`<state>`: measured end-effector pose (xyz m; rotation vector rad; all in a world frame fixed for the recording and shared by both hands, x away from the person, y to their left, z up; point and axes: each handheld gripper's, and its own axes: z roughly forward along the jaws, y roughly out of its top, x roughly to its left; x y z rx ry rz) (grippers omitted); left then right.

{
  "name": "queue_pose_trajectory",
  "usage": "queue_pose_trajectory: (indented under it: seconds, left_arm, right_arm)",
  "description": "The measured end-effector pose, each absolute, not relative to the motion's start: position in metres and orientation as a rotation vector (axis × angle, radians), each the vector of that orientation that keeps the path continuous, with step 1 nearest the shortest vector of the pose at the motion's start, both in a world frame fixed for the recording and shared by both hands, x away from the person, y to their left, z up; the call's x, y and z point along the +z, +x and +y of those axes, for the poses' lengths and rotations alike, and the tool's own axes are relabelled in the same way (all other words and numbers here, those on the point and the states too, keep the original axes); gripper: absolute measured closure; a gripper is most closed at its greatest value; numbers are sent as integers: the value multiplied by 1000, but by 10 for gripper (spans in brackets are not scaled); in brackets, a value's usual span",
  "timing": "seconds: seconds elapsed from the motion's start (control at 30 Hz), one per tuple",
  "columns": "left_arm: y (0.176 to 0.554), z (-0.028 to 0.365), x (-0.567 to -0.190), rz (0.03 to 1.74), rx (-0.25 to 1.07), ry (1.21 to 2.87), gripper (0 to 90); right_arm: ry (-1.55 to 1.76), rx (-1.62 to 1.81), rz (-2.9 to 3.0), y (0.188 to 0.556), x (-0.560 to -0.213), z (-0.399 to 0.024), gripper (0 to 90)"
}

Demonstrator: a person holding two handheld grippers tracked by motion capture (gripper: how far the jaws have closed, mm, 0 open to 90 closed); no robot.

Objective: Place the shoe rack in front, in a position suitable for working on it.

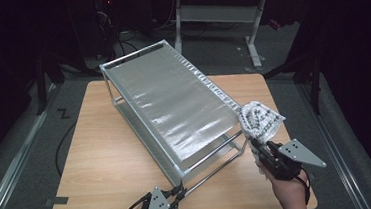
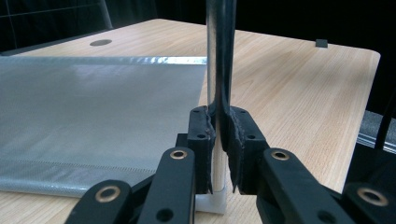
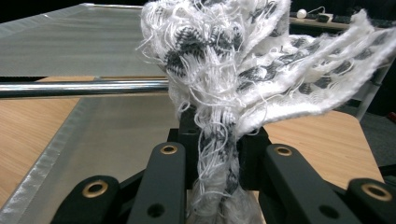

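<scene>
**A:** So we're clamping the left gripper (image 2: 219,140) tight on the metal leg (image 2: 218,56) of the rack (image 1: 173,103), low down near its white plastic foot (image 2: 211,201). In the left gripper view the post is standing straight up between the pads, and the foot is sitting on the wooden table (image 2: 299,79).

**B:** Yep, and on the other side we're squeezing the right gripper (image 3: 217,140) on a bunched-up cloth (image 3: 243,60), white with a dark grey pattern and frayed all over. It's spilling up and out past the jaws.

**A:** Where are we holding it, though?

**B:** From the high view the cloth (image 1: 259,120) is hanging just beside the rack's near right corner, above the table's right edge. In the right gripper view a chrome bar (image 3: 79,87) of the rack is running sideways just behind it. We can't tell whether they're touching.

**A:** And the rack is sitting diagonally on the table, mesh shelf on top.
</scene>
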<state>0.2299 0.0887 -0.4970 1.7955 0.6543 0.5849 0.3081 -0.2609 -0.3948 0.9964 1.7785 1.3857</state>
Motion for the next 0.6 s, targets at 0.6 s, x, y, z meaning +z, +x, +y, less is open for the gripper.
queue_pose_trajectory:
  seconds: [0.6]
  left_arm:
    - [231,90,-497,648,581,1795,799]
  right_arm:
    - [722,1447,1939,271,-388,-203,767]
